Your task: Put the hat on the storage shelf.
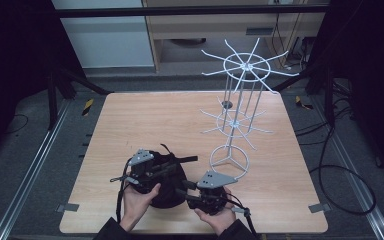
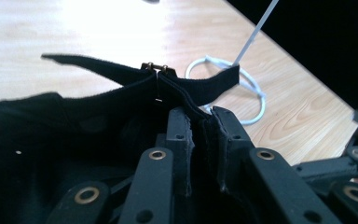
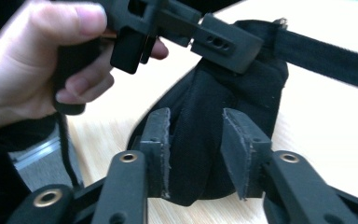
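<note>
While the high view shows a black cap (image 1: 167, 182) lying near the front edge of the wooden table (image 1: 145, 125) between both hands, the left gripper view shows what it hides: the left gripper (image 2: 200, 122) is clamped on the cap's strap (image 2: 186, 88) beside its metal buckle (image 2: 157, 68). Seen in the right gripper view, the right gripper (image 3: 196, 122) has its jaws apart, straddling a fold of the cap's cloth without pressing it. A white wire rack (image 1: 237, 107) stands just right of the cap.
</note>
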The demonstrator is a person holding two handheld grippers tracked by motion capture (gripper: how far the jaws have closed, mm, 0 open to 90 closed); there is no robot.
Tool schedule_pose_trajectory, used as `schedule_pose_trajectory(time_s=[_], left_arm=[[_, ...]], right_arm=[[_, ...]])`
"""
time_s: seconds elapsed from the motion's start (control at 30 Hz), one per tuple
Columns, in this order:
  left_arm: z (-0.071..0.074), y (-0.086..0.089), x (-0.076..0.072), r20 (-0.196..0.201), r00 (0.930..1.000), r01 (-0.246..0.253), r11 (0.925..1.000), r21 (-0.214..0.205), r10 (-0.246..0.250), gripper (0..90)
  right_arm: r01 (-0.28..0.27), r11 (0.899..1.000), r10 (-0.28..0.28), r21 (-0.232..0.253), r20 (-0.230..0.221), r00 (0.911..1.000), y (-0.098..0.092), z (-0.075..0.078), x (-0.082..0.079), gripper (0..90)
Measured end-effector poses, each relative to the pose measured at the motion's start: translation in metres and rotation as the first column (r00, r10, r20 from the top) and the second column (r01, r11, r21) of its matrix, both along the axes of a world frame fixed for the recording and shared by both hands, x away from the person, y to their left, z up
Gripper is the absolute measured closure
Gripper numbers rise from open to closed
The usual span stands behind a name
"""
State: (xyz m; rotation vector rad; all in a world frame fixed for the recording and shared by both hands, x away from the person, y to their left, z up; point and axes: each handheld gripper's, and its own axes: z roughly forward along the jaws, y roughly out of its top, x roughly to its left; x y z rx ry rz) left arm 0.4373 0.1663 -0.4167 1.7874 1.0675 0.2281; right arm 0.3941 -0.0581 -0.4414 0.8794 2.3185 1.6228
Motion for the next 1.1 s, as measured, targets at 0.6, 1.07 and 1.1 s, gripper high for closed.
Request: schedule_pose_trajectory(time_s=[0.6,1.07,1.1], left_arm=[[0.043,0.008,-0.025,0.166,0.9857,0.044,0.9970,-0.064,-0.033,80.4],[0.044,0.004,-0.029,0.197,0.9768,0.096,0.9940,-0.053,-0.083,80.8],[0.044,0.005,-0.028,0.200,0.9762,0.096,0.9940,-0.052,-0.084,80.6]], right_arm=[[0.064,0.998,-0.065,0.026,0.042,0.9970,-0.013,0.003,0.007,42.9],[0.041,0.998,-0.037,-0.051,0.076,0.9965,-0.012,0.007,0.005,89.5],[0.062,0.996,-0.056,-0.059,0.097,0.9937,-0.014,0.010,0.004,89.5]])
